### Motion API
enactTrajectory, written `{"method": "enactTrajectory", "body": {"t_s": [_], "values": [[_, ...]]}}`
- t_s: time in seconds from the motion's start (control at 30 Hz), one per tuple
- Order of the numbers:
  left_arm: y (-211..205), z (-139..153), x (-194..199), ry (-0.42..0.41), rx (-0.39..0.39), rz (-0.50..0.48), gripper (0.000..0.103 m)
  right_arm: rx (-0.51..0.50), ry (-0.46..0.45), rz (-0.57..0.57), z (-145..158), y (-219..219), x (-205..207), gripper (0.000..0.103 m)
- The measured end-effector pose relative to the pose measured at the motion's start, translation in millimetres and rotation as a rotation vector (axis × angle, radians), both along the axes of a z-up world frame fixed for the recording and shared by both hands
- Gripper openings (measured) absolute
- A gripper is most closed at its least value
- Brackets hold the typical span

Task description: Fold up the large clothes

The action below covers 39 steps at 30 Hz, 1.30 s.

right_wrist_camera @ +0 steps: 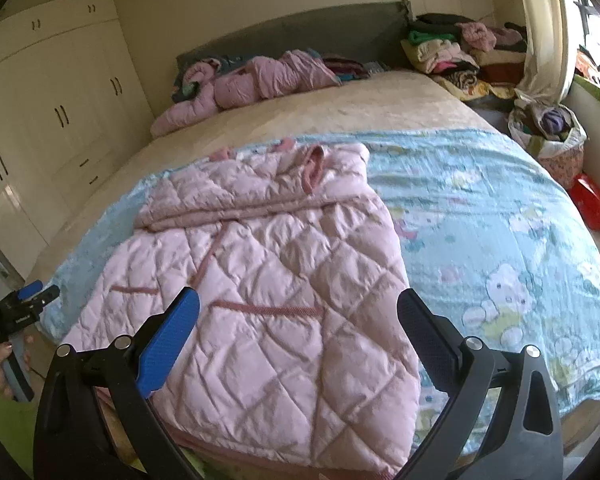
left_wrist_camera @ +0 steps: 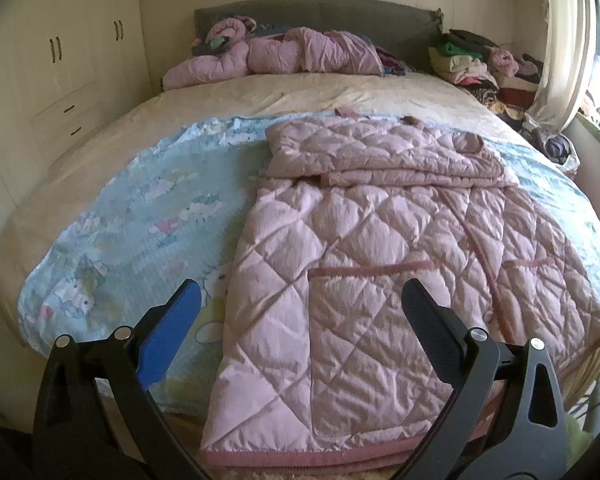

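One pink quilted coat [left_wrist_camera: 380, 248] on bed, two claws released, left claw [left_wrist_camera: 300, 300], right claw [right_wrist_camera: 298, 308].

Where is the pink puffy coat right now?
The pink quilted coat lies flat on the blue cartoon blanket at the near end of the bed, its top folded down, right ahead of both open grippers in both wrist views.

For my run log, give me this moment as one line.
coat: top folded, on bed | left hand-held gripper: open | right hand-held gripper: open
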<state>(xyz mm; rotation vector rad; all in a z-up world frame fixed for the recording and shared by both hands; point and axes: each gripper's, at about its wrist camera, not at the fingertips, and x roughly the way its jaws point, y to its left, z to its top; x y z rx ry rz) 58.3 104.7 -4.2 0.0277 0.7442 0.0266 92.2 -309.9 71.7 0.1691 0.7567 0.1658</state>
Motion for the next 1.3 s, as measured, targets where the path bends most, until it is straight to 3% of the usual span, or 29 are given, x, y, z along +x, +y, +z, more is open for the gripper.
{"method": "enactTrajectory", "body": {"t_s": [0.43,0.87,1.07,1.17,1.3], "values": [[23.8,-45.9,-3.8,0.112,-0.013,0.031,0.094,-0.014,0.126,-0.028,-48.0,-19.0,-7.6,0.099],[58.6,-111.3,-8.2,0.319,-0.225,0.049,0.094,0.009,0.199,-0.024,-74.8,-29.3,-15.3,0.099],[68.7,-118.1,0.9,0.378,-0.314,0.026,0.094,0.027,0.228,-0.024,-86.2,-36.5,-19.1,0.099],[62.7,-116.7,1.9,0.37,-0.305,-0.017,0.094,0.044,0.24,-0.016,-90.6,-39.7,-21.0,0.099],[53.9,-113.8,-0.9,0.338,-0.289,-0.043,0.072,0.069,0.266,-0.022,-97.1,-46.2,-22.3,0.099]]}}
